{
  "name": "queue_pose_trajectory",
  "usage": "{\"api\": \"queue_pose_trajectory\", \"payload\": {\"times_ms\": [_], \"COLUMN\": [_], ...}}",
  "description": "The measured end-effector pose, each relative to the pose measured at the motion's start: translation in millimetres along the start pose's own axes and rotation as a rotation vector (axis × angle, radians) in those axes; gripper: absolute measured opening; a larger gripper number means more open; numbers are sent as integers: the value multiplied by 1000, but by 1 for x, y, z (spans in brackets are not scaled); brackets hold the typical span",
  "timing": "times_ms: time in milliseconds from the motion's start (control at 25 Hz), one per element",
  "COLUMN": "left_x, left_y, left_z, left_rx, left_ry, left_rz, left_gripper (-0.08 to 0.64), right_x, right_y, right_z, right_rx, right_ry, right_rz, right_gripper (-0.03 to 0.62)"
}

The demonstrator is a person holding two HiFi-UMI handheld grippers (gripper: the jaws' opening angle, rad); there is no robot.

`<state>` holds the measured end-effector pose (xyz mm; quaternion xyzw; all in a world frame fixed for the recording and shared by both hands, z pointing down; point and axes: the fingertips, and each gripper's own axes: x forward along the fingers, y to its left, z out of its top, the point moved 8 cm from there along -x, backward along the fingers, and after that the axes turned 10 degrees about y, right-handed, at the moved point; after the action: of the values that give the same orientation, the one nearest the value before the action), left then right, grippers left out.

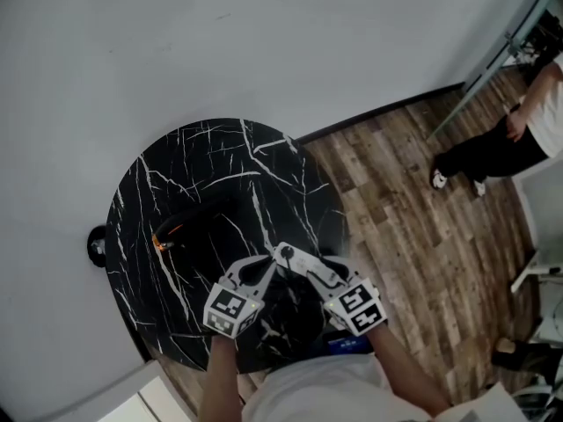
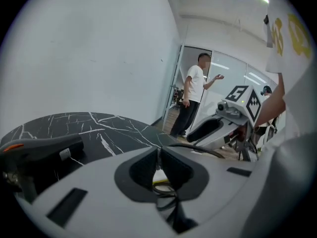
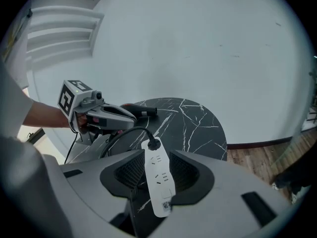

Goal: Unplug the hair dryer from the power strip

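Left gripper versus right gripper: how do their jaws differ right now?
The left gripper has its jaws shut, while the right gripper has its jaws apart. Nothing shows between the left gripper's jaws. The white power strip, with the black plug in it, shows between the right gripper's, seemingly unclamped. Both grippers hang over the black marble table, tips close together.
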<state>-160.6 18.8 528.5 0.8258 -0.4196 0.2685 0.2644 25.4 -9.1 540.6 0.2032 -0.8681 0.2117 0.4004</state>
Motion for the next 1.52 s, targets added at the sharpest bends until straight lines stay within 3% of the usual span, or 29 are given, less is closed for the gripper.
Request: {"api": "queue_pose_trajectory", "payload": {"times_ms": [360, 720, 1040, 1240, 1520], "left_x": [26, 39, 56, 66, 66], "left_y": [7, 11, 7, 6, 11], "left_z": [-8, 1, 4, 7, 7], "left_rx": [130, 233, 413, 547, 648], "left_ry": [113, 150, 261, 329, 379], "left_rz": [-69, -146, -244, -256, -297], "left_gripper": [57, 106, 106, 106, 104], "right_x": [19, 33, 49, 56, 57], "right_y": [-1, 2, 10, 9, 11], "right_z": [-7, -11, -12, -15, -14], "right_rx": [-60, -128, -211, -244, -272], "right_ry": [106, 183, 261, 304, 315], "right_rz": [-16, -26, -5, -16, 7], "right_gripper": [188, 228, 252, 252, 252]}}
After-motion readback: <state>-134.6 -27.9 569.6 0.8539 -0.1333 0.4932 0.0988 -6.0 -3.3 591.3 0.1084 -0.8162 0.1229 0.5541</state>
